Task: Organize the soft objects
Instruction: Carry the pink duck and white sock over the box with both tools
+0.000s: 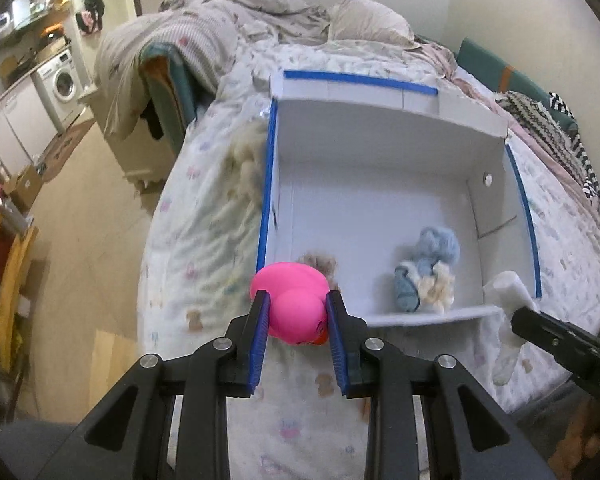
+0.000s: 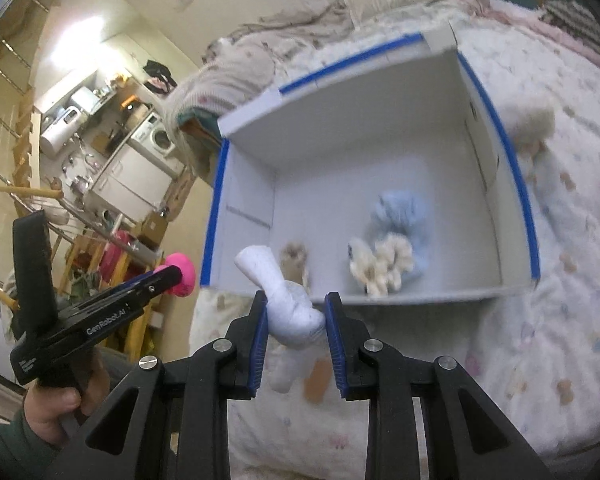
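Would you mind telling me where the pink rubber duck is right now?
The pink rubber duck is clamped in the left gripper, just outside the near-left corner of the white box on the bed.

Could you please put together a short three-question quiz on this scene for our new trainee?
1. What does the left gripper hold?
2. True or false: the white box on the bed is empty.
3. The right gripper holds: A) a blue plush, B) a knotted white sock, C) nothing.

Key:
1. A pink rubber duck.
2. False: a blue and cream plush toy and a small brown toy lie inside.
3. B, the white sock.
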Available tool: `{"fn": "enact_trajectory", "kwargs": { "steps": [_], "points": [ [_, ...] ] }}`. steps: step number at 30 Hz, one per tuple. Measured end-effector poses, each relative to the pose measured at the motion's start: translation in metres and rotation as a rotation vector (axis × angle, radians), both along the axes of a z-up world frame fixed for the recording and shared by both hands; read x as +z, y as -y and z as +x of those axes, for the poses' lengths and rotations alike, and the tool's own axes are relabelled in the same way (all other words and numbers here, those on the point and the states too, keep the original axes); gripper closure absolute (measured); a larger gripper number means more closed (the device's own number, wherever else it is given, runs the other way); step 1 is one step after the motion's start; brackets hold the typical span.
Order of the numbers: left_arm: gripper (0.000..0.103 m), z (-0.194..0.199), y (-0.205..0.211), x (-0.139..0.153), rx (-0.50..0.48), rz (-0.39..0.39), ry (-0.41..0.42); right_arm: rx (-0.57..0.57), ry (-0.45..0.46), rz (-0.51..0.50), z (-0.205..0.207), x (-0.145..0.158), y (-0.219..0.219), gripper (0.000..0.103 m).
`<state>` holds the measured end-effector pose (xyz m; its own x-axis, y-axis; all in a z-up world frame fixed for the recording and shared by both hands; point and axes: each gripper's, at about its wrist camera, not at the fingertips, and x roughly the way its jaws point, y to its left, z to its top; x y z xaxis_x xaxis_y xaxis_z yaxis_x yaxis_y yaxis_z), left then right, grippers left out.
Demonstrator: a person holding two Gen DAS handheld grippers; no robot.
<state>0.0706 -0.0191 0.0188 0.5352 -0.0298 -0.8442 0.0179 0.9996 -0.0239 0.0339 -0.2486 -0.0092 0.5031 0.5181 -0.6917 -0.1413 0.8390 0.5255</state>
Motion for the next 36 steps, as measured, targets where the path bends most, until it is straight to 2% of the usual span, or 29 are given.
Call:
{"fn": "enact_trajectory", "kwargs": {
  "steps": [9, 15, 18, 22, 27, 31, 36],
  "points": [
    [0.078, 0.046, 0.017, 0.007, -0.037, 0.032, 0.024, -0.044, 0.048, -0.01, 0.044, 0.019, 0.011, 0.074],
    [0.078, 0.074, 0.033, -0.004, -0.066, 0.051, -0.001, -0.059, 0.072, -0.037, 0.073, 0.015, 0.013, 0.074],
    [0.078, 0.084, 0.042, -0.012, -0.082, 0.064, -0.01, -0.078, 0.104, -0.078, 0.079, 0.002, 0.015, 0.074],
    [0.078, 0.097, 0.049, -0.033, -0.1, 0.075, -0.014, -0.107, 0.052, -0.075, 0.087, -0.021, 0.018, 0.074],
    [0.078, 0.107, 0.046, -0.063, -0.075, 0.046, -0.056, -0.066, 0.038, -0.104, 0.09, -0.031, 0.004, 0.074],
    [0.078, 0.111, 0.05, -0.069, -0.078, 0.058, -0.045, -0.052, 0.005, -0.106, 0.097, -0.042, -0.001, 0.074],
    [0.078, 0.115, 0.045, -0.076, -0.041, 0.034, -0.065, -0.04, -0.03, -0.123, 0.103, -0.052, -0.007, 0.074]
  ]
}}
